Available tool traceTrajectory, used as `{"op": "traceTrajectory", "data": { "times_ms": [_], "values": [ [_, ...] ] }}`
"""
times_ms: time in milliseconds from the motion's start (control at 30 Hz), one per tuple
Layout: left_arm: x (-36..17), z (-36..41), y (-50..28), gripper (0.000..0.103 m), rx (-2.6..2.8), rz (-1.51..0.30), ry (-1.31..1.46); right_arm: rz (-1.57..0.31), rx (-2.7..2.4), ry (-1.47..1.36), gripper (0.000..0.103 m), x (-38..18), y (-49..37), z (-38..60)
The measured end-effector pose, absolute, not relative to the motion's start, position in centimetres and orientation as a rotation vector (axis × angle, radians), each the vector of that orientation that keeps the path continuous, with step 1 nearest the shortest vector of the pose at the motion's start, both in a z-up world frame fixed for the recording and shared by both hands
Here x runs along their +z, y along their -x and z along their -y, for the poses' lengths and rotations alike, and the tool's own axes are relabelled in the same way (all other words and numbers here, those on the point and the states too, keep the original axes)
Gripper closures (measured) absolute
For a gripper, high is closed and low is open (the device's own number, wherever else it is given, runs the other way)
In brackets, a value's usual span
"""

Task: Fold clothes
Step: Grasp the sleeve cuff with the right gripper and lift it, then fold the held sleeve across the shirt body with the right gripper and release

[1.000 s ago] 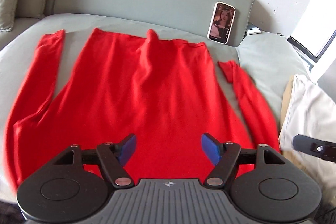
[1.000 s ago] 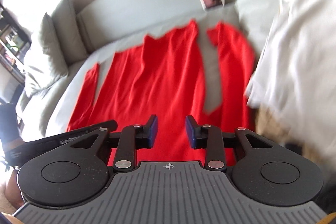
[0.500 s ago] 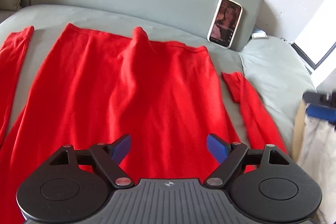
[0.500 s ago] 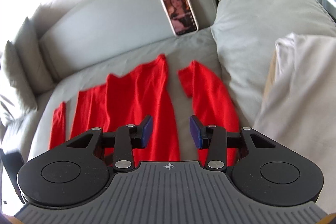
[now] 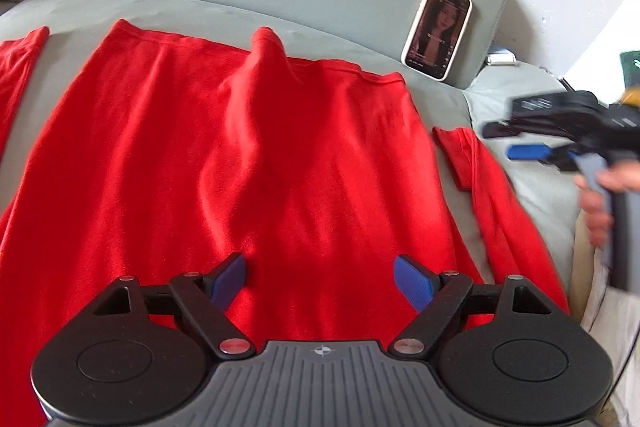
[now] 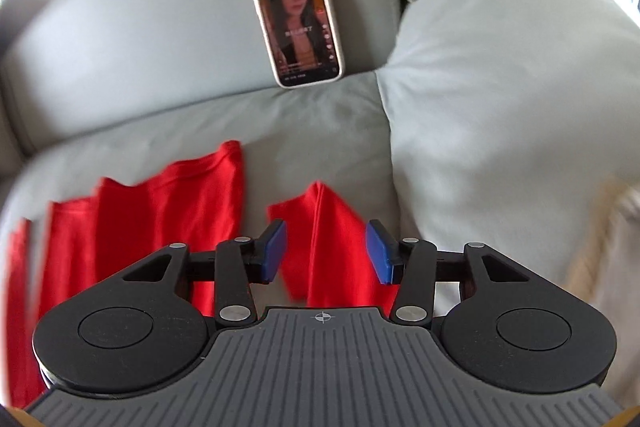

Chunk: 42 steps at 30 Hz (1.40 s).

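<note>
Hovering right gripper [image 6: 326, 251] over red sleeve [image 6: 332, 227].

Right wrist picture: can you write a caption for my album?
Open right hand-held gripper hovers over red sleeve on sofa, phone behind.

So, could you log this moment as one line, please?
left gripper open over red top | right gripper open above sleeve

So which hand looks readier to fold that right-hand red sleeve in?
Probably the right gripper: its open fingers frame the sleeve. The left gripper hangs open over the shirt body.
</note>
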<state>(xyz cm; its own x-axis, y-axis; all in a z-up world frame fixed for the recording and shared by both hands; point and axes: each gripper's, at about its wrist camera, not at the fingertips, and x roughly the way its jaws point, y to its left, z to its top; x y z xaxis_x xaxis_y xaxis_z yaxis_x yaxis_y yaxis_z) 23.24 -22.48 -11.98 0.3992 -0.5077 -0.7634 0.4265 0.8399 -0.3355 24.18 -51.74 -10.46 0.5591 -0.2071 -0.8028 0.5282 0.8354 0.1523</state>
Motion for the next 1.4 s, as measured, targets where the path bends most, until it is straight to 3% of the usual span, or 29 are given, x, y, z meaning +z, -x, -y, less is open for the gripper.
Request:
{"op": "traceTrajectory", "data": {
  "times_ms": [133,233,267,300,333,367,533,733,967,1167,1400],
  "values": [
    [-12.3,22.8,-23.2,0.023,-0.597,-0.990,0.073,-0.944,-0.478,-0.357,0.045,-12.9,-27.3,52.2],
    [-12.4,22.9,-23.4,0.023,-0.597,-0.992,0.082,-0.994,-0.477,-0.336,0.045,-14.4,-28.3,52.2],
    [-12.4,22.9,-23.4,0.023,-0.597,-0.992,0.083,-0.996,-0.473,-0.325,0.049,-14.7,-28.3,52.1],
    [-12.4,22.9,-23.4,0.023,-0.597,-0.993,0.086,-0.983,-0.475,-0.310,0.062,-14.6,-28.2,51.9],
    [-12.3,22.8,-23.4,0.023,-0.597,-0.993,0.090,-0.972,-0.484,-0.297,0.092,-14.2,-27.9,51.6],
    [-12.2,22.8,-23.4,0.023,-0.599,-0.991,0.094,-0.962,-0.495,-0.289,0.098,-13.7,-27.6,51.3],
    [-11.7,21.9,-22.7,0.023,-0.610,-0.974,0.126,-0.802,-0.497,-0.282,0.098,-7.2,-23.8,48.9],
    [-10.5,20.0,-20.5,0.023,-0.689,-0.945,0.181,-0.560,-0.492,-0.338,0.098,3.2,-14.6,45.4],
    [-9.5,18.3,-18.3,0.025,-0.810,-0.924,0.288,-0.347,-0.547,-0.388,0.098,11.4,-3.9,43.9],
    [-7.8,18.0,-17.3,0.025,-1.091,-0.920,0.402,-0.194,-0.580,-0.453,0.098,14.0,3.6,42.2],
    [-8.1,21.6,-13.5,0.024,-1.347,-0.984,0.374,-0.250,-0.736,-0.415,0.098,12.3,6.4,43.4]
  ]
}}
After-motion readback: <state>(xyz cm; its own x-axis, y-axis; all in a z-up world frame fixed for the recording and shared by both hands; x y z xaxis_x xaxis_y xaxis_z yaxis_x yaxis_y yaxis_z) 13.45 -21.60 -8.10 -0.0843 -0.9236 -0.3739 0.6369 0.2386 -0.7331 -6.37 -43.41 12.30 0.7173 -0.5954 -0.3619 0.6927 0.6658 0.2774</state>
